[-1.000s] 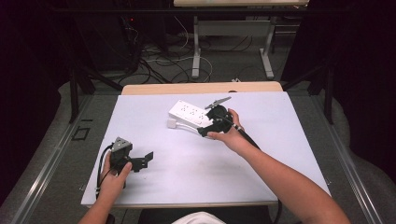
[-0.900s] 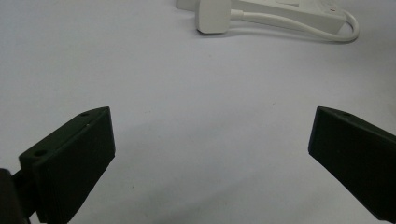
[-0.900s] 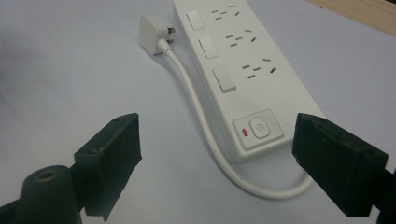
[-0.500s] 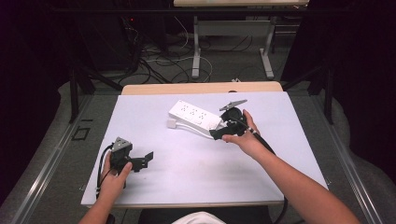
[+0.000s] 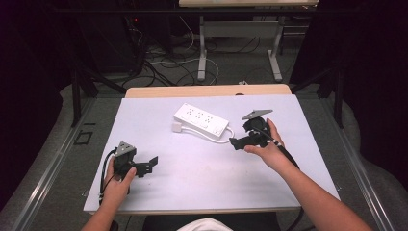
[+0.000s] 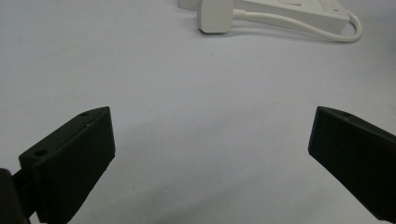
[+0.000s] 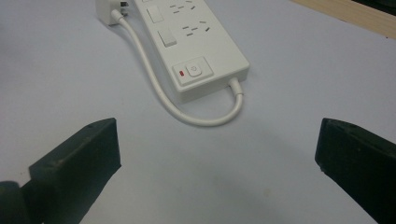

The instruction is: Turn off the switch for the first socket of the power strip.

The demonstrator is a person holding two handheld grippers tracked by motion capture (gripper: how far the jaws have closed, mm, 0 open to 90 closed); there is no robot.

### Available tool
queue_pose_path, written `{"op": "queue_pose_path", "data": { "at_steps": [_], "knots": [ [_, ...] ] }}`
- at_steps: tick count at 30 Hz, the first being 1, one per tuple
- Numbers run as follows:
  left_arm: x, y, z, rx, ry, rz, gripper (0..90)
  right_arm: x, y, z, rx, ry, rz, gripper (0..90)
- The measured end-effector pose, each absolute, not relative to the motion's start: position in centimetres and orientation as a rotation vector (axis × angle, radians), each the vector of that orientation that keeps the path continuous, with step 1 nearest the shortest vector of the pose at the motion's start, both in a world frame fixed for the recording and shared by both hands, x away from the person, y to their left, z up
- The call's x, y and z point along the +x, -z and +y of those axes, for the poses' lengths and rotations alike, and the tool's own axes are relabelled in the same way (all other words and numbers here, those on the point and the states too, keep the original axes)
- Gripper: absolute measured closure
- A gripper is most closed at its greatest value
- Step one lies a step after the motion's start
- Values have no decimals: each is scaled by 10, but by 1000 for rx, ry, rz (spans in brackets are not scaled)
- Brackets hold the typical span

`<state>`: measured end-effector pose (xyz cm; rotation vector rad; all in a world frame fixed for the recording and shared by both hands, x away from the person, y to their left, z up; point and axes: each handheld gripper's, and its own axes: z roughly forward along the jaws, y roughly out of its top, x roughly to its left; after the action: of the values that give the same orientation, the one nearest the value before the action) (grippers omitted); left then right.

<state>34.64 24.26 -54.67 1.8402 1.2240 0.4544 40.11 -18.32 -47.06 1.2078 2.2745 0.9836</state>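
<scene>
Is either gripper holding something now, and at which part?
Nothing is held. The right gripper and left gripper are open, both apart from the power strip.

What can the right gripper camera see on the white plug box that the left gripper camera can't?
Right gripper view alone: the power strip's button with a red light and its sockets. Left gripper view alone: the white plug's smooth back, lying by the strip. Both share the curved white cable, the pale table and wide-open black jaws with nothing between them.
</scene>
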Motion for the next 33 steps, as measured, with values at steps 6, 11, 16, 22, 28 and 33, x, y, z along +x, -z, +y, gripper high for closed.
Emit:
{"op": "queue_pose_path", "data": {
  "at_steps": [6,11,16,22,28,33],
  "knots": [
    [346,547,243,1844,-455,1226,6,390,474,-199,1231,-996,2257,0],
    [346,547,242,1845,-456,1226,6,383,475,-213,1264,-1018,2237,0],
    [346,547,243,1843,-458,1228,6,375,475,-227,1271,-1015,2204,0],
    [346,547,243,1845,-458,1229,6,364,476,-243,1311,-1051,2155,0],
    [346,547,243,1844,-462,1229,6,355,485,-259,1349,-1049,2119,0],
    [346,547,243,1844,-463,1231,6,350,496,-270,1402,-1044,2095,0]
  ]
}}
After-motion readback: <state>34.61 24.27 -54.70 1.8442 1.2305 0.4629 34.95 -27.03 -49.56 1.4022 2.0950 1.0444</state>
